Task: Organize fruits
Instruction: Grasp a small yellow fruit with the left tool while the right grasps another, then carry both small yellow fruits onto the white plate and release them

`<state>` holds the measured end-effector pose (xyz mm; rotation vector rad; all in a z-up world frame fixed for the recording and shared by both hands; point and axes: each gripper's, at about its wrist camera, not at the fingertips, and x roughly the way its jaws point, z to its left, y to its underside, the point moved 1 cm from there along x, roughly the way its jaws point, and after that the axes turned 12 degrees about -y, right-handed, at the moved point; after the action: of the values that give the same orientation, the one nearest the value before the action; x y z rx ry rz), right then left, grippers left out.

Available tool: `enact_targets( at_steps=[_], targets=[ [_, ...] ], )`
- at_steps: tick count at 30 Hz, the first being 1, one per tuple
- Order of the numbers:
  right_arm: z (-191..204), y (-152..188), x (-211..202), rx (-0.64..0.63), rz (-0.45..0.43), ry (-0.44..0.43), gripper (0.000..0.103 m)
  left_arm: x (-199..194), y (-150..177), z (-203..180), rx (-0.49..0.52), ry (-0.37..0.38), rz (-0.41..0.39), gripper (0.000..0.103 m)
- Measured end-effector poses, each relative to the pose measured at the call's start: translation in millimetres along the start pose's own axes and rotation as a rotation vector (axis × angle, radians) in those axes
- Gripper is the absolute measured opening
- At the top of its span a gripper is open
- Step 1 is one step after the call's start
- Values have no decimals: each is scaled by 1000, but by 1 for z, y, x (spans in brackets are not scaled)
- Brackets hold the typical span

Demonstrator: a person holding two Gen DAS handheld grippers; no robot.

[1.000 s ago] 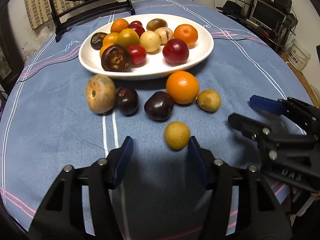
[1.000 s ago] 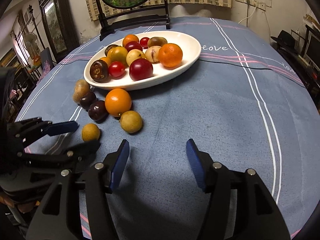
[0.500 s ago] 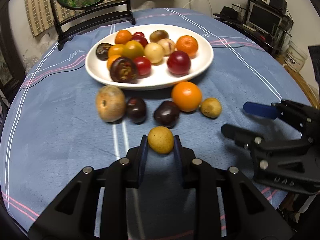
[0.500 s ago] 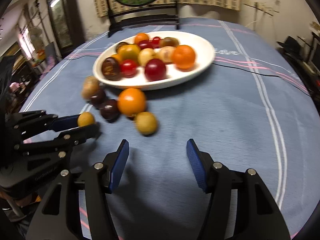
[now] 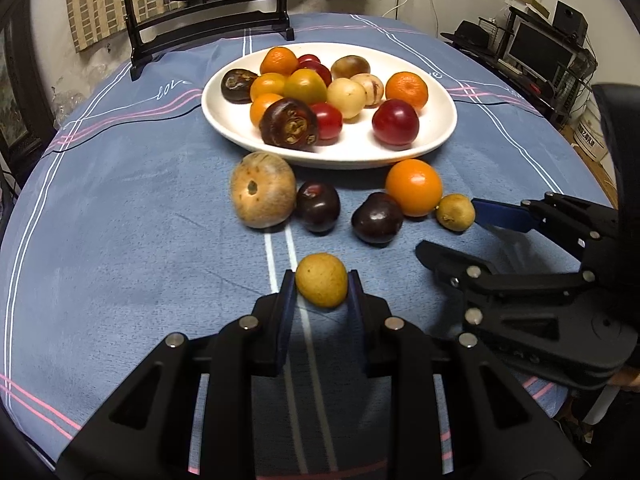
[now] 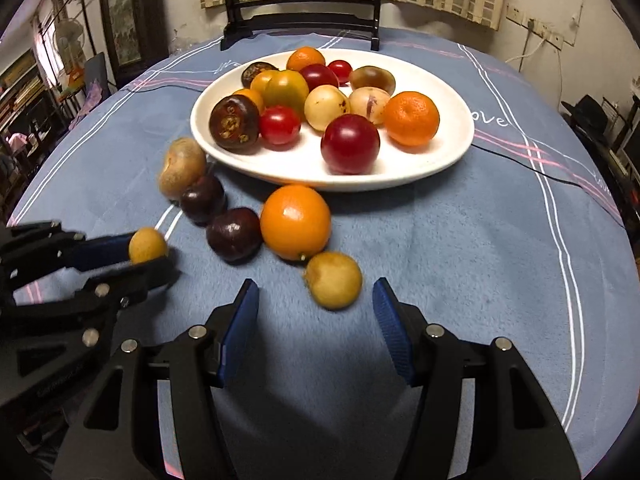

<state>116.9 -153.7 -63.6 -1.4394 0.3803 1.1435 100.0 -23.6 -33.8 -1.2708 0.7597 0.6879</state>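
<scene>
Left wrist view, left claw [image 5: 322,286] clamped on yellow fruit [image 5: 321,285]; right claw [image 6: 316,306] released, beside second yellow fruit [image 6: 334,285]

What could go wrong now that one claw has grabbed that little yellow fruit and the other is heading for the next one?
The left gripper pinches the small yellow fruit only at its fingertips; being round, it might slip out on the way to the white plate.

The right gripper is open near another yellow fruit that touches the orange. A nudge could set either rolling.

The plate is already crowded, so an added fruit may roll off.
</scene>
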Motion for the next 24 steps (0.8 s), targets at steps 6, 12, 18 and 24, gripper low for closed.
enact_targets(
  at_steps=[6,12,18,24],
  targets=[
    [-3,-3,-2,-1,-14,0,38,2,1,4,-11,4,11,26],
    [-5,1,-11,3,-42,-10,29,1,1,1,-4,4,13,26],
    [-11,5,-29,21,-84,-22,29,-5,-1,0,2,-8,-5,26],
    [-15,-1,-53,24,-150,-28,29,-19,-22,1,17,-13,-61,26]
  ],
)
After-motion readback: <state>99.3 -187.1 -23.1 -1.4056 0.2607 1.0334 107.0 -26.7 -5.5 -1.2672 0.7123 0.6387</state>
